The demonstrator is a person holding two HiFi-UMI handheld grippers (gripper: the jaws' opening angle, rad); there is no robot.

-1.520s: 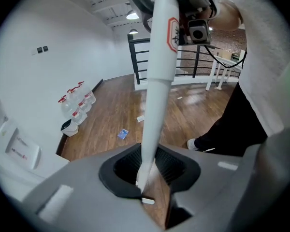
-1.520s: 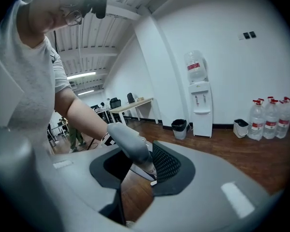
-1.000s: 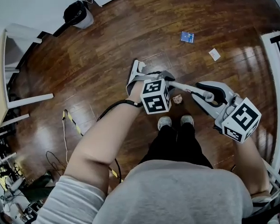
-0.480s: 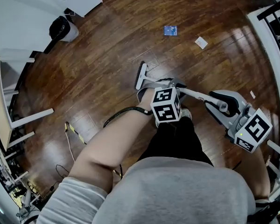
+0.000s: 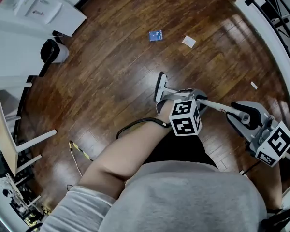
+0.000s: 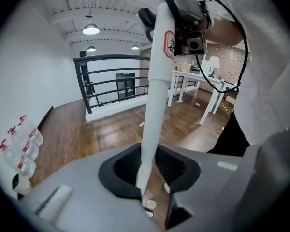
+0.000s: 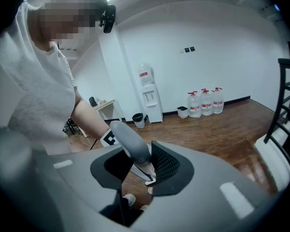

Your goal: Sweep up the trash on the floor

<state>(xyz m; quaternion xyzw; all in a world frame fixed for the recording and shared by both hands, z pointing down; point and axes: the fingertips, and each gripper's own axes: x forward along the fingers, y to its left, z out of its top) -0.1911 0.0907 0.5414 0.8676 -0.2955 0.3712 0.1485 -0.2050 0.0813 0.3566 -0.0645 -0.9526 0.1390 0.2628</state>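
Left gripper [image 6: 152,178] jaws pinch the white broom handle [image 6: 154,105]; its red emblem is too blurred to read. Right gripper [image 7: 135,170] jaws clamp the grey grip [image 7: 130,140]. The broom head [image 5: 159,87] rests on the floor. The blue packet [image 5: 155,35], off to its right a second ago, now lies straight beyond it, beside a paper scrap [image 5: 188,41].

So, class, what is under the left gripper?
The white handle runs down between the left gripper's fingers; beneath, a crumpled scrap lies on the wood floor. The handle's lower end is covered.
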